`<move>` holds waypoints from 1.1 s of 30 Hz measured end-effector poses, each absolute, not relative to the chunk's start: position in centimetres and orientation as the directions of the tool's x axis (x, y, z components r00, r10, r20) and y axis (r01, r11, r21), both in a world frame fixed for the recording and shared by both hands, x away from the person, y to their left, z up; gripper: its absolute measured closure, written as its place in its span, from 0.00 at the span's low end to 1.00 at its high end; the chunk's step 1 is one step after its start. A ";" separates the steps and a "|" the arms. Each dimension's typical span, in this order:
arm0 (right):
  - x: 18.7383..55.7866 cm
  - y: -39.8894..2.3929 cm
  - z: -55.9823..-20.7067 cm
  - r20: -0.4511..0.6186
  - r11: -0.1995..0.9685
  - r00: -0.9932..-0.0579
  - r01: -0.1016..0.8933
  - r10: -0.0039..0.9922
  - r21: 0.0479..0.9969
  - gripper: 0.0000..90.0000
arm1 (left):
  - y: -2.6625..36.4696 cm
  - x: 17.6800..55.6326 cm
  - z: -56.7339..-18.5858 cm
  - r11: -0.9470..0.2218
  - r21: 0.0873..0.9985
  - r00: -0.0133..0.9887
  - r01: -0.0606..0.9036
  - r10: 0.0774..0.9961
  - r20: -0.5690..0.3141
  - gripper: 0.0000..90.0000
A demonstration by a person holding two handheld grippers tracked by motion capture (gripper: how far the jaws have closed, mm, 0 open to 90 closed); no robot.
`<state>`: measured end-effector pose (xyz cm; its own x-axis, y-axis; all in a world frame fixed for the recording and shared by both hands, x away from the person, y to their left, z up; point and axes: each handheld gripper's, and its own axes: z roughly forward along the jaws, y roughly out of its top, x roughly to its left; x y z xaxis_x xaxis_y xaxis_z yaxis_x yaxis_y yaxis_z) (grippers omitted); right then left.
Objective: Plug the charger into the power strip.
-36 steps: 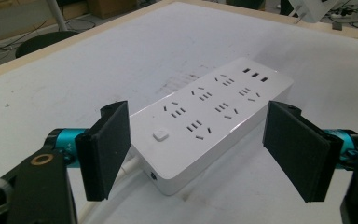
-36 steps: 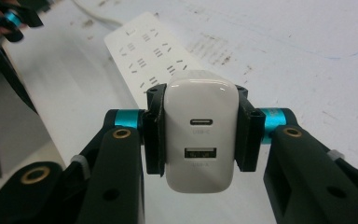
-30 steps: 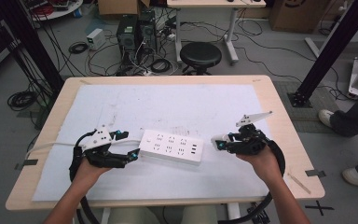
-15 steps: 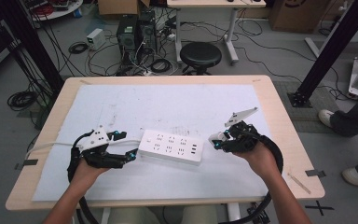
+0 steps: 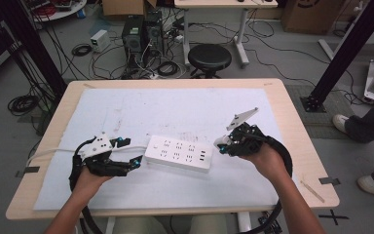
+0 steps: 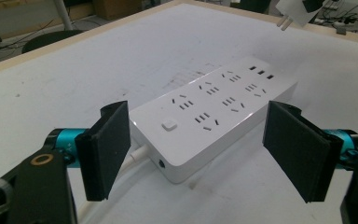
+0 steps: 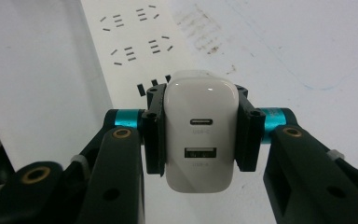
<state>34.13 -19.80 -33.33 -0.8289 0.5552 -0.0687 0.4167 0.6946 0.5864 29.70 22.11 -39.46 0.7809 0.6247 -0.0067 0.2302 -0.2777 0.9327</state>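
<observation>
The table (image 5: 292,122) is a pale wooden top under a white sheet, with scuffs and faint marks near its middle. On the sheet, between the two hands, lies the power strip (image 5: 177,153), long and white, its sockets and a row of small ports facing up. Its cord leaves the end nearest the left hand-held gripper (image 5: 129,152) and runs off toward the table's left edge.

That gripper's jaws stand apart, one on each side of the strip's switch end; in its own view the pads (image 6: 105,147) sit clear of the casing, and the near corner of the strip drops out of sight below them.

The right hand-held gripper (image 5: 220,143) hovers just off the strip's other end, clamped on a white charger (image 7: 200,135). In the right gripper view the charger's back faces the camera, with an oval port above a rectangular one; the print under each is too blurred to read. Its prongs are hidden there, but in the left gripper view two of them show at the top edge, where the charger is cut off.

Beyond the table stand a black stool (image 5: 209,57), computer towers and tangled cables on the floor.
</observation>
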 end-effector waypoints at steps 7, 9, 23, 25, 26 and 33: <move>34.4 -19.3 -33.1 -0.040 0.685 -0.842 0.409 0.538 0.603 0.70 | 22.2 29.7 -39.6 -0.273 0.934 0.782 0.231 0.623 -0.011 0.26; 34.5 -18.9 -33.0 -0.042 0.694 -0.848 0.403 0.529 0.596 0.70 | 22.3 29.7 -39.7 -0.268 0.935 0.781 0.234 0.625 -0.016 0.26; 35.9 -16.8 -32.0 -0.075 0.751 -0.875 0.364 0.479 0.551 0.70 | 23.2 29.4 -40.0 -0.251 0.938 0.771 0.238 0.636 -0.025 0.26; 36.0 -16.6 -31.9 -0.076 0.758 -0.878 0.361 0.472 0.543 0.70 | 23.2 29.4 -40.0 -0.253 0.938 0.772 0.235 0.635 -0.022 0.26; 36.1 -16.5 -31.9 -0.083 0.766 -0.882 0.351 0.463 0.539 0.70 | 23.2 29.4 -40.0 -0.253 0.938 0.772 0.235 0.635 -0.022 0.26; 36.7 -15.6 -32.0 -0.063 0.776 -0.894 0.348 0.444 0.526 0.70 | 23.2 29.4 -40.0 -0.249 0.939 0.773 0.236 0.633 -0.027 0.26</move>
<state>36.68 -15.62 -31.97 -0.8937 0.4442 -0.0635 0.3483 0.7759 0.5259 29.38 23.23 -40.04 0.7735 0.6333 -0.0265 0.2363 -0.2492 0.9392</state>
